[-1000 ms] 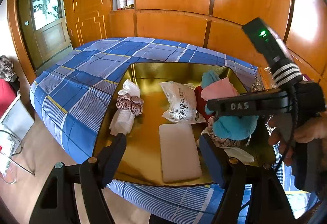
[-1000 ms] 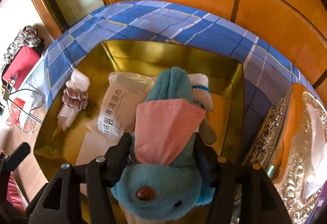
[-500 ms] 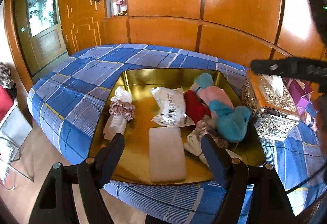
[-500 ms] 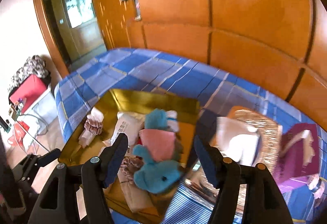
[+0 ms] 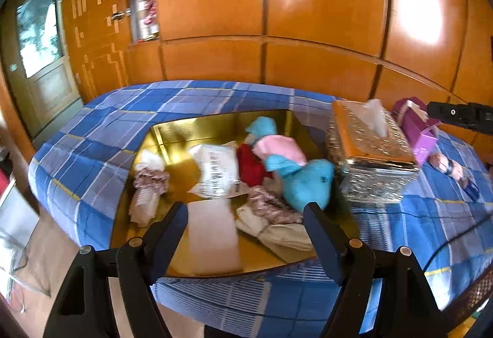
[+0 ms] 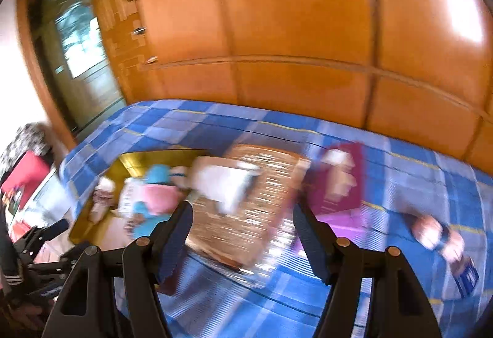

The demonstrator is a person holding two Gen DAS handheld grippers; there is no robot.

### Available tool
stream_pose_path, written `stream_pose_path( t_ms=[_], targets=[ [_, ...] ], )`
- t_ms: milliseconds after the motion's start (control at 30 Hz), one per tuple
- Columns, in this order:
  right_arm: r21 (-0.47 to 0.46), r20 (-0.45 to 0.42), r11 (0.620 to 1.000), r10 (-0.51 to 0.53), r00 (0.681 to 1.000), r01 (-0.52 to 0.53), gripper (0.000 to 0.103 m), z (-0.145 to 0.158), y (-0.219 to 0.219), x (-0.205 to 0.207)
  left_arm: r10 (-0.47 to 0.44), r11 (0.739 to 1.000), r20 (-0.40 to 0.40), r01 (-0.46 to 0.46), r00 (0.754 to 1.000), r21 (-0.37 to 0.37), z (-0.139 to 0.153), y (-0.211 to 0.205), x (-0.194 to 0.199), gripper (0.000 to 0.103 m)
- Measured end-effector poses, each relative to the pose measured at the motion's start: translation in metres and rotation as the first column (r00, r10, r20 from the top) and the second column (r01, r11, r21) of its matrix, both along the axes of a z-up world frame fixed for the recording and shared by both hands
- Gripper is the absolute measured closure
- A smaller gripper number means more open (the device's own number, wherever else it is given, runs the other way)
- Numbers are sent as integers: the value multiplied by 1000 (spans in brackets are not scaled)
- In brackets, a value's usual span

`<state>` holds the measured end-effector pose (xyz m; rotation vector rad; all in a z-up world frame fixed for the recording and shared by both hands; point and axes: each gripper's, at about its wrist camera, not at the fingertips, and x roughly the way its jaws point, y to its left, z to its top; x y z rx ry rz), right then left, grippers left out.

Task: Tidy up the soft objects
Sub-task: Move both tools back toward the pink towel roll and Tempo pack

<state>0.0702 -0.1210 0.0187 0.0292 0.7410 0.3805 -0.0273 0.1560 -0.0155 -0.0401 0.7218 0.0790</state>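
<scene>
Blue plush toy (image 5: 303, 182) is lying in gold tray (image 5: 215, 124), ahead of left claw (image 5: 246, 233); both claws are standing open, empty, right claw (image 6: 242, 233) having just widened.

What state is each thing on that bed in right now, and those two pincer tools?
Left gripper: open, empty.
Right gripper: open, empty, jaws just opened further.
Blue plush toy: lying in the tray, on other soft items.
Gold tray: on the bed, holding soft items.
Tissue box: upright beside the tray, a tissue sticking out.
Purple bag: open, behind the tissue box.

Both wrist views angled down over one checked bed (image 5: 92, 134).
</scene>
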Motion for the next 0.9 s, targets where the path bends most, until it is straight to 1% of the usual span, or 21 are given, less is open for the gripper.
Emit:
stream_pose_path(
  t_ms=[100,233,367,467,567,600,667,700,733,767,800,833,867,900],
  targets=[
    [11,-13,996,-87,996,87,35,-6,-39,1,-51,999,-1,51,999,8,3,-15,1,25],
    [10,-20,975,-222,975,222,35,-11,-94,1,-113,993,-3,114,994,28,6,-38,3,25],
    [38,-35,935,-352,935,353,35,-14,-146,6,-177,983,-8,177,984,47,9,-59,5,25],
    [55,-39,884,-463,885,465,35,-17,-188,10,-238,969,-14,239,971,63,13,-78,8,25],
    [62,-35,804,-590,807,591,35,-20,-231,16,-312,946,-19,312,950,86,17,-102,9,25],
    [75,-41,761,-644,764,645,35,-24,-252,17,-346,934,-24,346,938,92,19,-113,10,25],
    [91,-61,698,-708,704,710,35,-32,-276,15,-397,912,-28,397,918,98,21,-130,12,25],
    [102,-68,661,-741,668,744,35,-38,-290,13,-426,898,-27,427,904,105,23,-141,12,25],
    [107,-76,612,-781,620,784,35,-48,-304,9,-450,886,-28,450,893,109,24,-150,13,25],
    [106,-98,573,-807,582,813,35,-56,-314,5,-474,873,-28,475,880,109,25,-159,15,25],
    [145,-202,512,-822,532,847,34,-66,-333,0,-507,855,-30,507,861,107,26,-173,16,25],
    [213,-240,467,-826,510,858,35,-71,-344,-6,-532,839,-35,533,846,108,26,-184,18,25],
    [223,-254,434,-839,482,873,35,-72,-351,-9,-555,824,-42,556,831,111,26,-195,20,25],
    [216,-266,417,-845,464,883,35,-75,-355,-11,-571,813,-46,572,820,112,26,-204,23,25]
  ],
)
